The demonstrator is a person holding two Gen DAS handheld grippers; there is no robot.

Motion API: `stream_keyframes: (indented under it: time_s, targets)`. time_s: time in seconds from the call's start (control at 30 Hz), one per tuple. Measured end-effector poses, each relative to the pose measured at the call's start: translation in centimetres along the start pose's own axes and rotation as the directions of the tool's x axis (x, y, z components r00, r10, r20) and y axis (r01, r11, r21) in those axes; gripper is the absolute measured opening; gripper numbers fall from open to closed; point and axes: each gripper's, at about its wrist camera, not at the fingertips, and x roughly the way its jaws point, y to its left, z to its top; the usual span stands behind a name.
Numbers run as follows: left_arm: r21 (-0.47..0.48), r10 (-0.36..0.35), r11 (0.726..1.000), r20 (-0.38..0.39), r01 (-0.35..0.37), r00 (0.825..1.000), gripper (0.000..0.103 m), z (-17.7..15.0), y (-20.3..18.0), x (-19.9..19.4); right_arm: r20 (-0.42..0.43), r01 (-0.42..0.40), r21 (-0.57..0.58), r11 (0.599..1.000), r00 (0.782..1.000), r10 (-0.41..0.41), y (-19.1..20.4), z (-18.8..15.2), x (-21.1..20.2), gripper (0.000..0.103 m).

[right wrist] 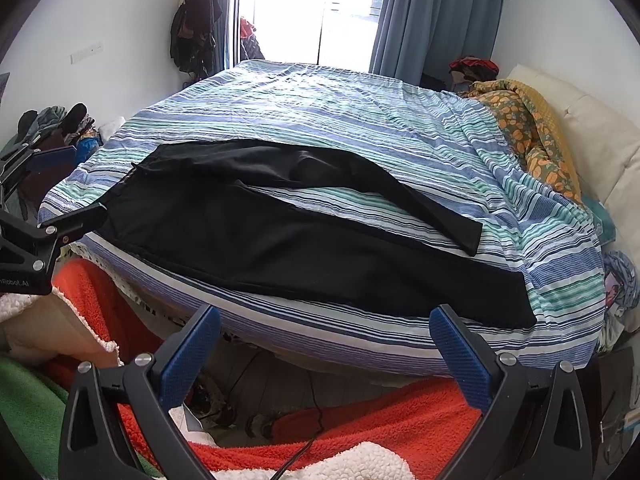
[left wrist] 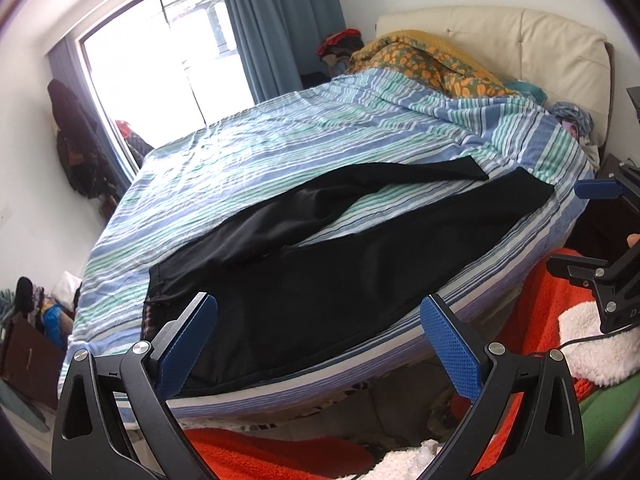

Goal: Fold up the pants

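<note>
We are hovering both grippers, left gripper (left wrist: 320,340) and right gripper (right wrist: 324,352), fingers spread wide and carrying nothing, short of the black pants (right wrist: 248,236) lying spread on the striped bed (right wrist: 320,104), legs splayed apart. Folding is not yet begun; next we judge one leg needs laying over the other.

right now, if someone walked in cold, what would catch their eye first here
The black pants stand out first, spread along the near edge of the striped bedspread with the two legs splayed apart, unfolded. Next, both grippers: the left gripper and right gripper sit open just short of the bed edge, holding nothing. Behind, a bright window glares beyond the bed's far side.
</note>
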Motion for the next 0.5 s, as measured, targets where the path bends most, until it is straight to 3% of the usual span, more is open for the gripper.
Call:
stream_keyframes:
  time_s: [0.5]
  targets:
    - [-0.074, 0.055, 0.996, 0.013, -0.054, 0.998, 0.102, -0.9, 1.3, -1.9, 0.046, -0.002, -0.026, 1.0, 0.999, 0.003, 0.7, -0.4, -1.5, 0.103]
